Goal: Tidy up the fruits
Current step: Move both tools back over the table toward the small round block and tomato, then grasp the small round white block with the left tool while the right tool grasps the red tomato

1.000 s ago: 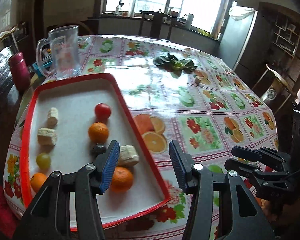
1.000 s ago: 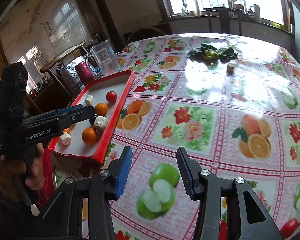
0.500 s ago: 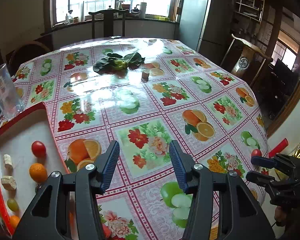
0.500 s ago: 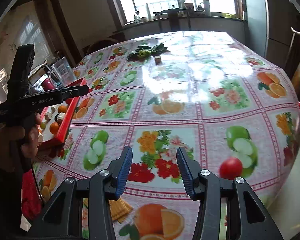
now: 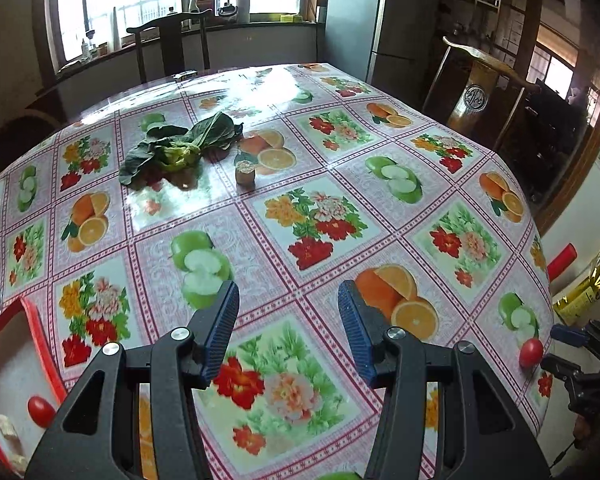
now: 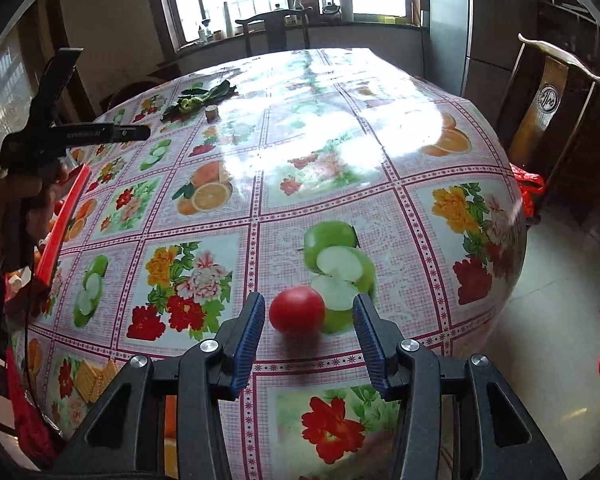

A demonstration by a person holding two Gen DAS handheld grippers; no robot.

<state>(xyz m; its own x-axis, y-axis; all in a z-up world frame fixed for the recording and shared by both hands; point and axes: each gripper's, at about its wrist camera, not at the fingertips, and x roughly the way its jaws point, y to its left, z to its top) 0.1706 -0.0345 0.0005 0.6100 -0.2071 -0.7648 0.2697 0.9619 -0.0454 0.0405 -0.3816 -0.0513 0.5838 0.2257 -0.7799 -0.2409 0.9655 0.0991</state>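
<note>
right gripper (image 6: 308, 326): jaws part open, empty, straddling the red tomato (image 6: 297, 311) sitting just ahead on the table's near right edge, pads clear. round, no long axis. left gripper (image 5: 288, 330) part open, empty, well apart. red tray (image 6: 62, 220) far left.

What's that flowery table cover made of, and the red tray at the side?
The table cover looks like glossy plastic or oilcloth: window light glares off it in bright patches, and its fruit and flower print lies smooth and flat. The red tray seems to be hard plastic, judging by its even red raised rim and pale matte floor, though coated metal cannot be ruled out.
</note>
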